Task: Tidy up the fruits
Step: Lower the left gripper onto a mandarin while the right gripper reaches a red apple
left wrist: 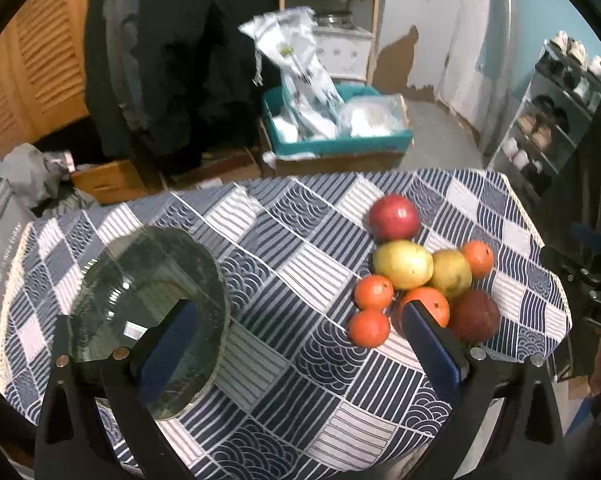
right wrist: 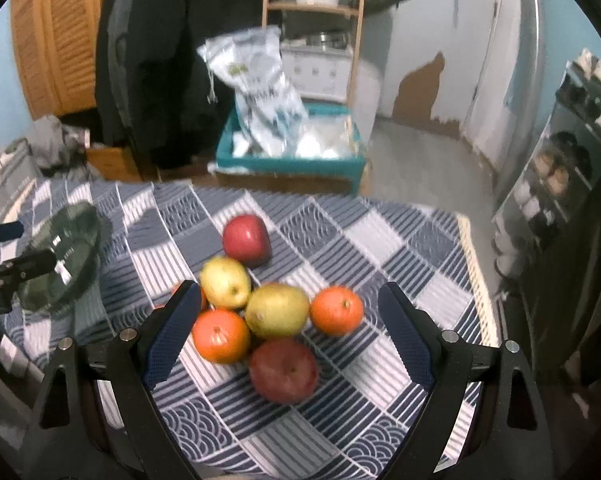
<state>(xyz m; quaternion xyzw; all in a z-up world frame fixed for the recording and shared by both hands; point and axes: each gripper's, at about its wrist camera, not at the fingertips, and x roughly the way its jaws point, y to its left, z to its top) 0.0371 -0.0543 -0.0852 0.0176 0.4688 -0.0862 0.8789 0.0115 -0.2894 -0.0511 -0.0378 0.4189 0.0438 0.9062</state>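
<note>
Showing gray bag [left wrist: 2, 264] lettering too blurred to read, only the left view catches it; the left gripper [left wrist: 300, 344] and right gripper [right wrist: 288, 332] both gape empty above the fruit [right wrist: 276, 312].

Left gripper [left wrist: 300, 344] held wide apart, right gripper [right wrist: 288, 336] likewise spread, both tilted downward, nothing grasped

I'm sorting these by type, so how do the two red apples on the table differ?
The far red apple is brighter and glossier; the near red apple is darker and duller. The far one sits apart at the cluster's back edge, while the near one lies at the front, against an orange and a yellow-green pear. Both are round, similar in size, resting on the patterned tablecloth.
</note>
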